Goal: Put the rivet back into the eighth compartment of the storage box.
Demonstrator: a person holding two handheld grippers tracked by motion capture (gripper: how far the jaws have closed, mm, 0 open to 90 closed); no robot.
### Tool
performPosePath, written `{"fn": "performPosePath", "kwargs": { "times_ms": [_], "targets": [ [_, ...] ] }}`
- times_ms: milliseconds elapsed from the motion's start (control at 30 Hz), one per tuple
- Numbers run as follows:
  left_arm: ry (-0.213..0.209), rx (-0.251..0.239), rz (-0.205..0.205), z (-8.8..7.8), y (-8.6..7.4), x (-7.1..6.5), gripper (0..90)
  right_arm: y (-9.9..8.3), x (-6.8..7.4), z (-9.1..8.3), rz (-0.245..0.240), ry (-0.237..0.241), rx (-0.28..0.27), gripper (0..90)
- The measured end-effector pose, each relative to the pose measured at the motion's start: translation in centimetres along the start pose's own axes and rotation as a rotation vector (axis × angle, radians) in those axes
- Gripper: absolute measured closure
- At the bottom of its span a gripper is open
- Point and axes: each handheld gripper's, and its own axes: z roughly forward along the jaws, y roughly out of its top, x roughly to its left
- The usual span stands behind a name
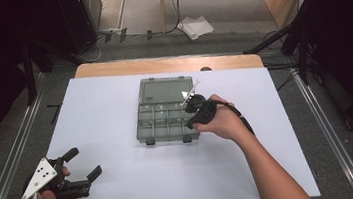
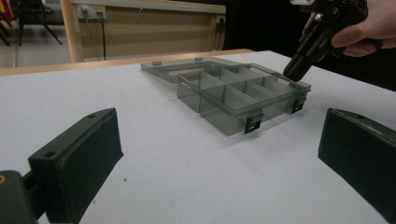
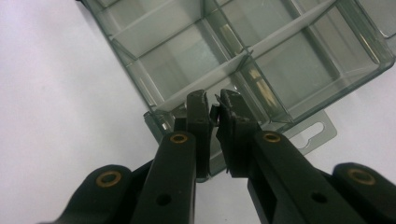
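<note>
We see a clear, smoky plastic organizer box (image 1: 167, 116) lying open on a white counter (image 1: 113, 177), its lid (image 1: 165, 90) folded flat behind its empty compartments. The right tool (image 3: 214, 100), held in a person's hand, tips down onto the box's near right corner, directly under its tips. Its jaws are pressed almost together, pinching a small dark piece at that edge, possibly a latch (image 3: 215, 113); we cannot tell for sure. The left tool (image 1: 84, 165) rests well apart from the box, jaws spread wide with nothing between them. We judge the box already opened, with nothing yet loaded and the closing still ahead.
</note>
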Motion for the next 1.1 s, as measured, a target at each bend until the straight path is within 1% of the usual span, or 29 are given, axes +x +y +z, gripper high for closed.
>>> {"fn": "performPosePath", "kwargs": {
  "times_ms": [67, 100, 267, 433, 467, 667, 700, 733, 800, 867, 933, 967, 1033, 1100],
  "targets": [
    [-0.001, 0.000, 0.000, 0.0, 0.0, 0.0, 0.0, 0.0, -0.1, 0.0, 0.005, -0.008, -0.001, 83.8],
    [-0.001, -0.001, 0.000, 0.0, 0.0, 0.0, 0.0, 0.1, -0.2, 0.1, 0.008, -0.004, -0.006, 83.7],
    [-0.001, -0.002, -0.001, 0.0, 0.0, 0.0, 0.0, 0.1, -0.2, 0.3, 0.018, -0.018, 0.004, 83.5],
    [-0.002, -0.001, 0.000, 0.0, 0.0, -0.1, 0.0, 0.1, -0.2, 0.4, 0.017, -0.007, 0.009, 83.0],
    [-0.002, -0.001, 0.000, 0.0, 0.0, -0.1, 0.0, 0.1, -0.2, 0.4, 0.017, -0.005, 0.009, 81.6],
    [-0.003, 0.001, -0.001, 0.1, 0.0, -0.2, 0.0, 0.0, -0.1, 0.0, 0.021, 0.009, 0.001, 63.0],
    [-0.007, 0.001, 0.002, 0.1, 0.0, -0.2, 0.0, 0.0, -0.1, -0.1, 0.022, 0.021, -0.003, 59.5],
    [-0.008, 0.002, 0.003, 0.2, 0.0, -0.2, 0.0, 0.0, -0.1, -0.2, 0.023, 0.034, -0.005, 54.7],
    [-0.007, 0.002, 0.003, 0.2, 0.0, -0.3, 0.0, -0.1, 0.0, -0.3, 0.021, 0.032, -0.008, 44.3],
    [-0.006, 0.004, 0.002, 0.3, 0.0, -0.3, 0.0, -0.1, 0.2, -0.5, 0.023, 0.033, -0.024, 32.4],
    [-0.006, 0.007, 0.007, 0.2, 0.0, -0.4, 0.0, -0.1, 0.4, -0.7, 0.016, 0.037, -0.032, 24.9],
    [-0.007, 0.008, 0.008, 0.2, 0.0, -0.4, 0.0, -0.1, 0.4, -0.9, 0.021, 0.037, -0.027, 20.5],
    [-0.008, 0.008, 0.011, 0.3, 0.0, -0.4, 0.0, -0.2, 0.5, -0.9, 0.025, 0.025, -0.034, 11.6],
    [-0.010, 0.010, 0.011, 0.3, 0.0, -0.5, 0.0, -0.2, 0.5, -1.0, 0.037, 0.029, -0.037, 0.0]
  ]
}}
